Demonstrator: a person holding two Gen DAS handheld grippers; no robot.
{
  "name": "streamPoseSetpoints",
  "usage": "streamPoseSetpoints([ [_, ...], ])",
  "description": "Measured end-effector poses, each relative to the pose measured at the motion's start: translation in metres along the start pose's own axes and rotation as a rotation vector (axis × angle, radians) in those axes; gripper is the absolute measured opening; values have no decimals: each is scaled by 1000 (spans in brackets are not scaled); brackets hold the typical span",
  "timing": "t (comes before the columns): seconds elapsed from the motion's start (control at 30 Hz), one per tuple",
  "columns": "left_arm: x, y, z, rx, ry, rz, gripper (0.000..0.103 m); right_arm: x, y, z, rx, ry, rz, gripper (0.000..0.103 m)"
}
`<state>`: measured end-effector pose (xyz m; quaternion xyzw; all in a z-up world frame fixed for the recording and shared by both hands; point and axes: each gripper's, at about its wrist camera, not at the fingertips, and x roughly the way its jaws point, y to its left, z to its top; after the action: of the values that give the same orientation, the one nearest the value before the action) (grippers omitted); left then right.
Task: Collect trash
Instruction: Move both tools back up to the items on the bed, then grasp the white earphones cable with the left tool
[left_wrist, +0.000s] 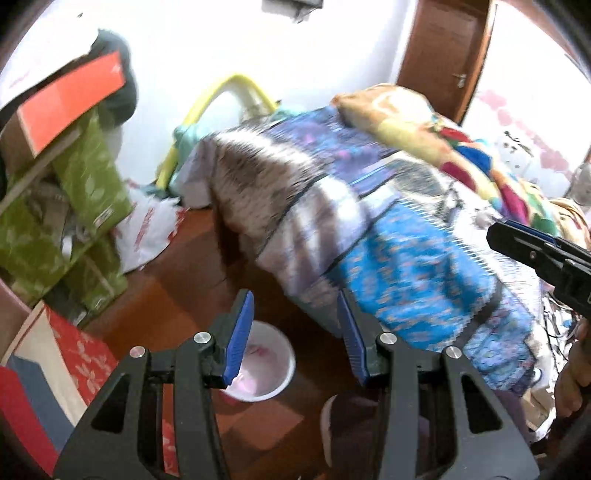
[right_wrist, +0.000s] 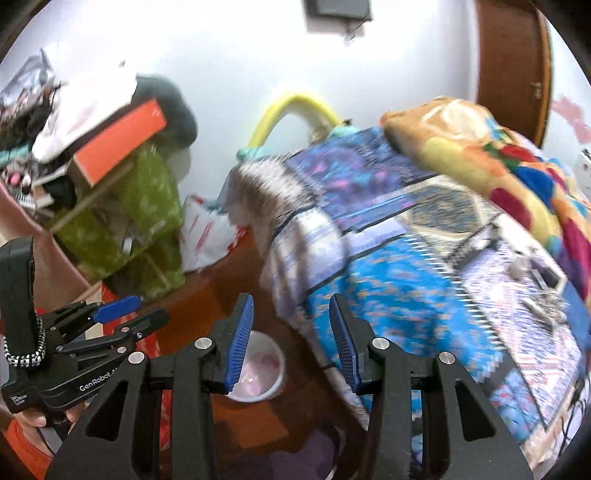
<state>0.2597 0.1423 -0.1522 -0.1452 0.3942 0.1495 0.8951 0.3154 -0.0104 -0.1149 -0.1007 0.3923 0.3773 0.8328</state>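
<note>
- Looking down across a cluttered bedroom from both wrist views; both frames are motion-blurred.
- Floor: glossy reddish-brown wooden boards (left_wrist: 207, 266), bare in a strip between the bed and the shelving.
- White round plastic bin (left_wrist: 275, 369) stands on that floor just beside the bed's near corner, with pale pink contents inside; too blurred to say what they are.
- Bed with blue, purple and white patterned cover (left_wrist: 406, 266) fills the right half; a bright multicoloured fleece blanket (left_wrist: 436, 125) lies heaped on its far side.
- Yellow curved tube (left_wrist: 221, 92) arches against the white wall (left_wrist: 221, 40) behind the bed's far corner.
- Green leaf-patterned fabric shelf unit (left_wrist: 92, 184) stands at left, an orange flat box (left_wrist: 70, 99) tilted on top of it, a white plastic bag with red print (left_wrist: 151, 229) on the floor at its foot.
- Brown wooden door (left_wrist: 443, 48) at upper right.
- Left gripper (left_wrist: 295, 332): blue-padded fingers spread apart, nothing between them, above the bin.
- Right gripper (right_wrist: 291, 339): fingers likewise parted and empty, bin visible in the gap.
- A hand (right_wrist: 40, 421) holds the left gripper's handle.
</note>
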Motion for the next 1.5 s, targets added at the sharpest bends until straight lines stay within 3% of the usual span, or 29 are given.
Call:
streamPoseSetpoints([
  [0.33, -20, -95, 22, 124, -75, -120, 48, -84, -78, -18, 117, -146, -171, 40],
  [0.7, 18, -217, 41, 263, -48, -264, 52, -124, -177, -50, 258, -174, -334, 40],
  [1.1, 99, -330, 43, 388, 72, -371, 53, -123, -286, -85, 409, -134, -424, 40],
  [1.5, 190, -402, 50, 445, 161, -396, 61, -88, -367, -93, 504, -101, -408, 40],
])
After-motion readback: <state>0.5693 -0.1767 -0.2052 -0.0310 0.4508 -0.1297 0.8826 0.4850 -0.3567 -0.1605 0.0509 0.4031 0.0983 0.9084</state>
